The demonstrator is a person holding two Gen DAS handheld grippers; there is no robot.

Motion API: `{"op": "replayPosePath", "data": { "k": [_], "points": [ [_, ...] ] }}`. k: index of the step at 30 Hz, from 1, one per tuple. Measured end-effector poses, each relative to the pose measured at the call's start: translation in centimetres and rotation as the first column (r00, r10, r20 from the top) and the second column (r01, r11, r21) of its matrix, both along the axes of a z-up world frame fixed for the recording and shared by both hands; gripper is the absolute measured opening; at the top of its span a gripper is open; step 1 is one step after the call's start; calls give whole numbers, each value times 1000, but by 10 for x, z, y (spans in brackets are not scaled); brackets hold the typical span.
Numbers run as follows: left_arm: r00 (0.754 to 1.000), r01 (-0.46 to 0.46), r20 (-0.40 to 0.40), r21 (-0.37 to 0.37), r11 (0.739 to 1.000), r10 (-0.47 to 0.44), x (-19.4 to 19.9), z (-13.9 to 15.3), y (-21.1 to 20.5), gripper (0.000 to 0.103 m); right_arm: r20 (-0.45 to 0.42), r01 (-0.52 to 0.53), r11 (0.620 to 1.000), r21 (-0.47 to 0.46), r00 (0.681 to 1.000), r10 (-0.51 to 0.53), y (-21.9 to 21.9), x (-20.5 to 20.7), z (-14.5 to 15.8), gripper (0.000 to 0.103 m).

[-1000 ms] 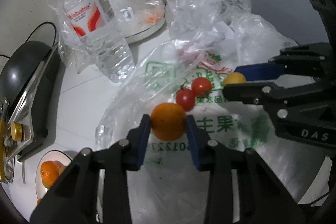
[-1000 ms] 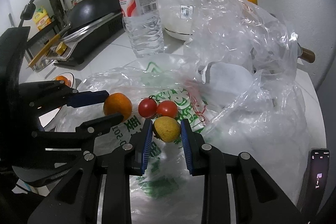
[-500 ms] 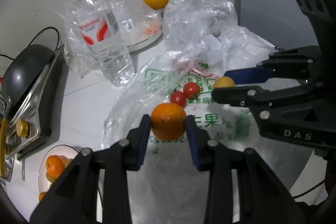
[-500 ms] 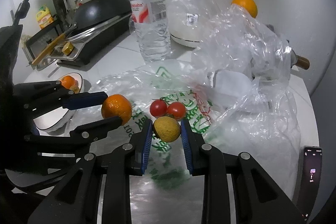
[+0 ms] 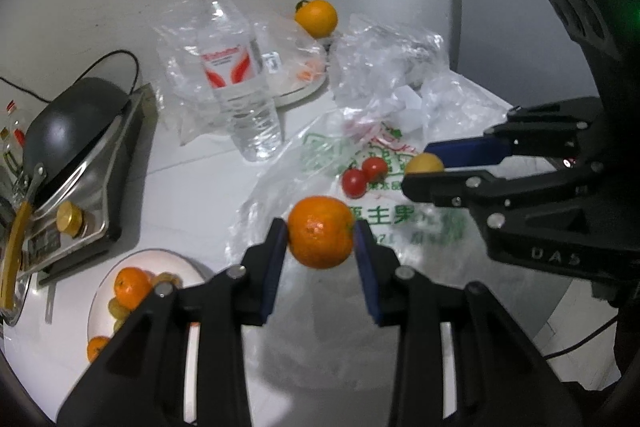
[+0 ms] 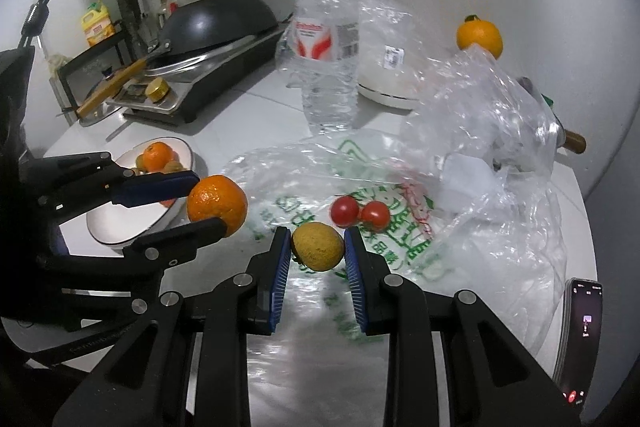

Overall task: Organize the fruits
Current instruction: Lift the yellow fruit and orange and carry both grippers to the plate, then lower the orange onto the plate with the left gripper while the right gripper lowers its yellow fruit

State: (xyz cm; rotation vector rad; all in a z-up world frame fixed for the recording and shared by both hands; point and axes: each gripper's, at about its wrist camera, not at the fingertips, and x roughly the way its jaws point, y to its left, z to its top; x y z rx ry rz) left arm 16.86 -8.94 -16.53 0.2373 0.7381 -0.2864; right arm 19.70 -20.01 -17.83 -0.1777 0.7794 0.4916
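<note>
Left gripper point(image 5: 321, 233) jaws clamp round orange mandarin point(image 5: 321, 231) | right gripper point(image 6: 317, 247) jaws clamp yellow-green citrus point(image 6: 317, 246) | both now lifted higher off printed plastic bag point(image 6: 384, 227) | next, likely: white fruit plate point(image 6: 120, 227) at bench's left edge

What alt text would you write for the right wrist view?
The right gripper holds a yellow-green fruit above a printed plastic bag with two cherry tomatoes; at left, the left gripper holds an orange near a fruit plate.
</note>
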Motion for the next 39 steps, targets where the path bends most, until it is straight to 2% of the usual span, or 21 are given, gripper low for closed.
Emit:
{"op": "replayPosePath", "data": {
  "k": [18,39],
  "points": [
    [994,-109,7,-53,993,110,-37,-4,82,35,16,-75,995,-62,997,76,71,-22,8,29],
    [973,-228,-37,-69,971,226,-62,-39,158,35,-3,-173,978,-119,985,174,149,-32,-3,29]
  ]
}}
